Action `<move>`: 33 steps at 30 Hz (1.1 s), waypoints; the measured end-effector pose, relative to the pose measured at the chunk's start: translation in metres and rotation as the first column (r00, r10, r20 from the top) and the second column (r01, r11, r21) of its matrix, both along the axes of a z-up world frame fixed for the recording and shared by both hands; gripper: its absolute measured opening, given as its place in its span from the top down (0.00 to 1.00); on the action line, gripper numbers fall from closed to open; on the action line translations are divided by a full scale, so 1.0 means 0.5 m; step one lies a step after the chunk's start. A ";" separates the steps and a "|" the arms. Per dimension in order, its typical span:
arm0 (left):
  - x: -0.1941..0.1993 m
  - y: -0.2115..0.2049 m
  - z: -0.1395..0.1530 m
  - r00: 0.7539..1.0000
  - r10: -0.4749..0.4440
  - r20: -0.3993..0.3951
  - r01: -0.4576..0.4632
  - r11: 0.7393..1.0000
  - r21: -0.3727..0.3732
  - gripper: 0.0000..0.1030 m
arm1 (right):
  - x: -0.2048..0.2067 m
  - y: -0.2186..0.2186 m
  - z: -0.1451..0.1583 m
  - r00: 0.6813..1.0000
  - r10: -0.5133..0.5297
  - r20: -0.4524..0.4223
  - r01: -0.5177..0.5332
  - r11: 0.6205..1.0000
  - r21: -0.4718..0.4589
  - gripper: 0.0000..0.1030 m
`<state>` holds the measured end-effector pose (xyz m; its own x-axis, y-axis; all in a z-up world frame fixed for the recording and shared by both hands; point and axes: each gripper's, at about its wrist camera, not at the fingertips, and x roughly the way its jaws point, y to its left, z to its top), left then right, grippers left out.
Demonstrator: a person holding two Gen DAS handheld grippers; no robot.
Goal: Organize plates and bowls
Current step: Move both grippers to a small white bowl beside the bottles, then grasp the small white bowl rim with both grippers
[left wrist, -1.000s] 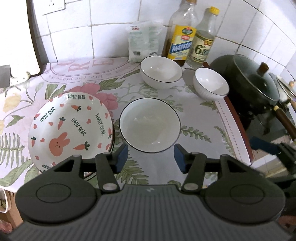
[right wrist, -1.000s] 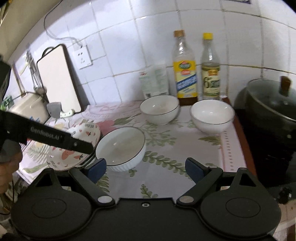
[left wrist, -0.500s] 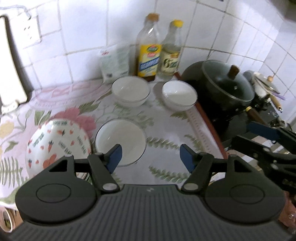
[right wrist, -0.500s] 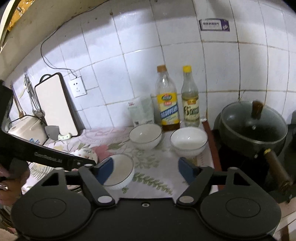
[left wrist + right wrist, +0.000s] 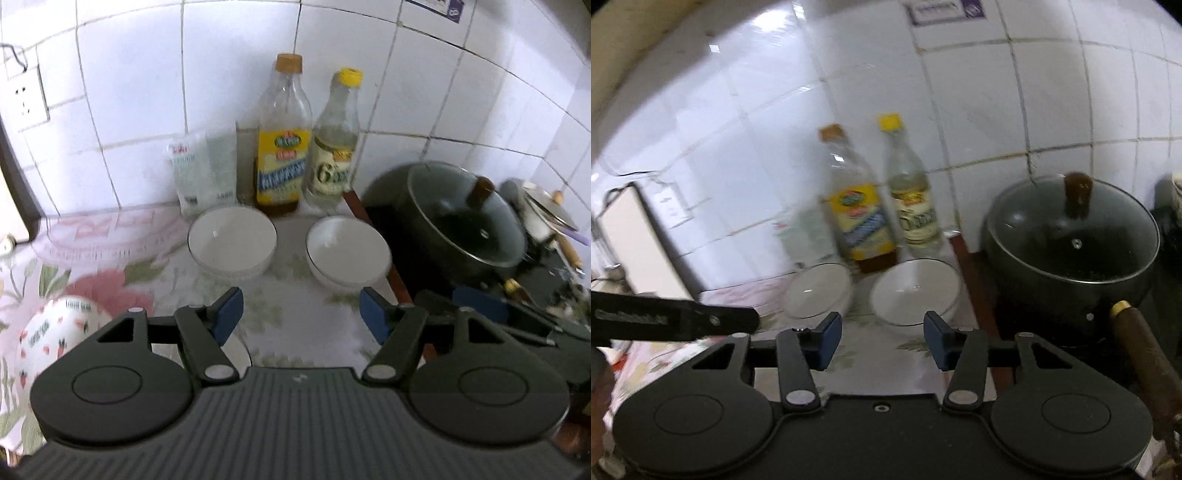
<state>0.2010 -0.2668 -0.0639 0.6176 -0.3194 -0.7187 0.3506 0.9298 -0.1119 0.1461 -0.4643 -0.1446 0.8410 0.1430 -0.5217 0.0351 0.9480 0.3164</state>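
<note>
Two white bowls stand near the back of the floral counter mat: the left bowl (image 5: 232, 242) (image 5: 818, 290) and the right bowl (image 5: 348, 254) (image 5: 914, 291). A carrot-print plate (image 5: 55, 332) lies at the front left. A third white bowl (image 5: 236, 350) is mostly hidden behind my left gripper's fingers. My left gripper (image 5: 301, 319) is open and empty, raised above the mat. My right gripper (image 5: 882, 339) is open and empty, just in front of the right bowl. The left gripper's body (image 5: 672, 319) crosses the right wrist view at the left.
Two bottles, an oil bottle (image 5: 282, 147) and a vinegar bottle (image 5: 332, 147), and a white packet (image 5: 203, 173) stand against the tiled wall. A black lidded pot (image 5: 454, 221) (image 5: 1071, 240) sits on the stove at the right, its wooden handle (image 5: 1148, 365) pointing forward. A cutting board (image 5: 635, 240) leans at the left.
Both grippers have tilted up and pulled back, so the view has swung from the mat toward the wall and bottles. The near bowl has slid under the left gripper's fingers. Both stay open.
</note>
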 end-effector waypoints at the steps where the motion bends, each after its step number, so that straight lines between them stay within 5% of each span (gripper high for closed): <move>1: 0.011 -0.010 -0.008 1.000 0.007 0.012 -0.007 1.000 0.009 0.34 | 0.012 -0.005 -0.012 1.000 -0.006 0.001 0.006 1.000 0.002 0.47; 9: 0.097 -0.070 -0.095 0.998 0.031 0.052 -0.033 0.998 0.051 0.34 | 0.120 -0.013 -0.099 0.997 -0.074 -0.022 0.076 0.994 0.078 0.47; 21: 0.204 -0.122 -0.184 0.990 0.046 -0.135 -0.042 0.999 0.035 0.35 | 0.219 -0.019 -0.156 0.988 -0.094 -0.123 0.100 0.994 0.043 0.47; 27: 0.226 -0.143 -0.209 0.979 0.069 -0.191 -0.062 0.997 0.045 0.50 | 0.243 -0.024 -0.176 0.979 -0.116 -0.167 0.121 0.992 0.025 0.62; 33: 0.240 -0.150 -0.240 0.974 0.076 -0.213 -0.065 0.996 0.059 0.68 | 0.249 -0.038 -0.198 0.978 -0.124 -0.170 0.137 0.988 0.067 0.64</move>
<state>0.3209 -0.3417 -0.1839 0.4662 -0.2399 -0.8516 0.2568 0.9578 -0.1292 0.2704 -0.4833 -0.2435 0.7586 0.0830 -0.6463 0.2148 0.9045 0.3683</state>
